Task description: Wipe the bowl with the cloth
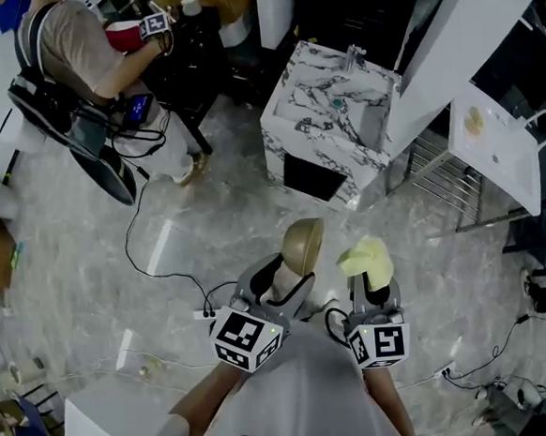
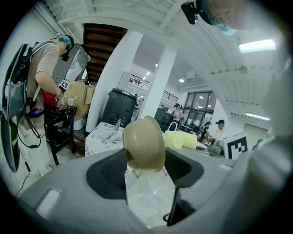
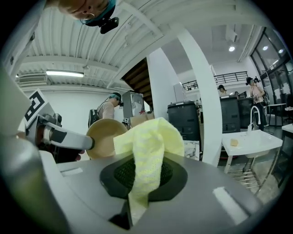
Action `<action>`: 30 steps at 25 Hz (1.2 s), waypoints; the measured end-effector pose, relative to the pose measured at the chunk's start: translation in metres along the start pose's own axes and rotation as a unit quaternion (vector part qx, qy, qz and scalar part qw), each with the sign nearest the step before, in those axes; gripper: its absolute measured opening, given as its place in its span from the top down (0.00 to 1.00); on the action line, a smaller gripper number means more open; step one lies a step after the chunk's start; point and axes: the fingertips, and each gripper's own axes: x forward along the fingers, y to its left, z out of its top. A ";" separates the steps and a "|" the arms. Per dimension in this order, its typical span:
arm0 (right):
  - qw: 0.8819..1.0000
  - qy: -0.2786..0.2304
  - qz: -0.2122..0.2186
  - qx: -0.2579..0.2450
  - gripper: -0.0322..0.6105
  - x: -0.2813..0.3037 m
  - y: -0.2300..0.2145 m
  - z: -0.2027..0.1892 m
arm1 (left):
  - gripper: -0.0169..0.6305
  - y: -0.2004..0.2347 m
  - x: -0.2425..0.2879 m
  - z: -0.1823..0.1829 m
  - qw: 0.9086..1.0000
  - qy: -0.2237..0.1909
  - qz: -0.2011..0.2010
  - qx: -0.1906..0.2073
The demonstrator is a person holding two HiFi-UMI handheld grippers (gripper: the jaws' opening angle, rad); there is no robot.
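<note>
Head view and both gripper views: one bowl, one cloth, two grippers.

My left gripper (image 1: 285,279) is clenched on the rim of the single tan bowl (image 1: 303,246), which I hold in the air above the pale marbled floor (image 1: 189,228), in front of my body. The bowl stands on edge beyond the jaw tips. In the left gripper view its rounded outer wall (image 2: 144,144) rises directly above the jaws of that gripper (image 2: 145,172). In the right gripper view the bowl (image 3: 103,137) shows a round face with its rim, so its mouth appears turned toward my right side.

My right gripper (image 1: 371,291) grasps the single yellow cloth (image 1: 366,260). The cloth (image 3: 149,151) is bunched. Its long axis runs along the jaws of the right gripper (image 3: 144,183), with a crumpled head standing past the tips and a narrow tail trailing back between them toward the camera.

The cloth sits just to the right of the bowl at about the same height. The head view shows a narrow gap between them. In the right gripper view the cloth's edge overlaps the bowl, and I cannot tell whether they touch there.

Background: one other person (image 1: 76,49) bends over a dark table, and one marble-patterned cabinet (image 1: 327,123) stands ahead.
</note>
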 end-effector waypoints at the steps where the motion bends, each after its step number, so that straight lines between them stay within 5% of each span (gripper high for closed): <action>1: 1.000 0.002 0.000 -0.004 0.91 0.007 0.011 -0.001 | 0.57 0.012 -0.008 0.001 1.000 -0.002 -0.001 -0.001; 7: 1.000 0.006 -0.019 -0.022 0.91 0.044 0.050 0.007 | 0.57 0.076 -0.036 0.004 1.000 0.001 -0.011 -0.004; 15: 0.998 0.017 -0.060 -0.016 0.91 0.068 0.033 0.011 | 0.57 0.110 -0.022 0.013 1.000 0.009 -0.023 -0.017; 23: 0.999 0.023 -0.040 -0.018 0.91 0.138 -0.018 0.017 | 0.57 0.137 0.054 0.035 1.000 0.017 -0.016 -0.018; 30: 1.000 0.006 -0.019 -0.017 0.91 0.221 -0.104 0.049 | 0.57 0.156 0.165 0.085 0.999 0.031 -0.004 -0.009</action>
